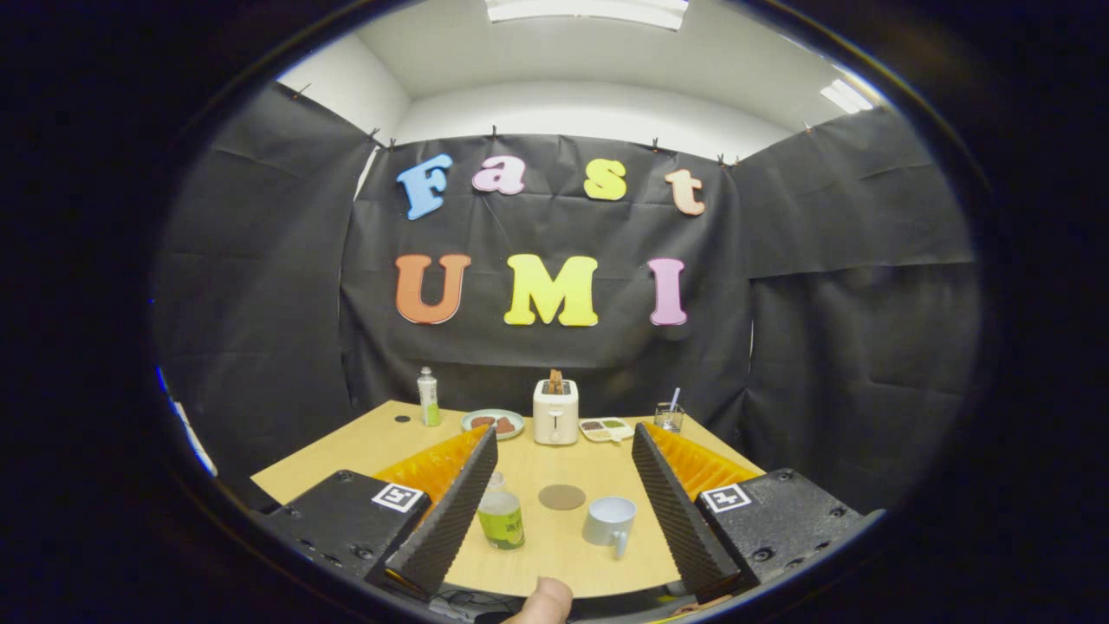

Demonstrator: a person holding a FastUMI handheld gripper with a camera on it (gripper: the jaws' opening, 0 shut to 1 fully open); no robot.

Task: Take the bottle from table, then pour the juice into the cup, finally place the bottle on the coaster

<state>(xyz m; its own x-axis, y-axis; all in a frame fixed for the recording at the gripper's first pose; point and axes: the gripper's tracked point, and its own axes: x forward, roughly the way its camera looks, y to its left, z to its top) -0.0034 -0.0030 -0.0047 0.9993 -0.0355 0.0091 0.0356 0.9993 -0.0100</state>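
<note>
- We saw a wooden surface [364, 451] inside a booth hung with black cloth.
- Our gripper [559, 507] hovered above the near edge, its jaws spread wide and holding nothing.
- The bottle [501, 516] stood upright just beside the left finger, between the fingers.
- The coaster [561, 497] lay flat next to it, with the cup [609, 523] just beside.
- Beyond them stood a toaster [555, 412], a plate [492, 423], a tray [606, 429] and a glass [669, 417].

A small bottle [501, 518] with green label is seen upright beside a round brown coaster [561, 497] and a pale cup [609, 521], all resting on the table [554, 555]
</note>
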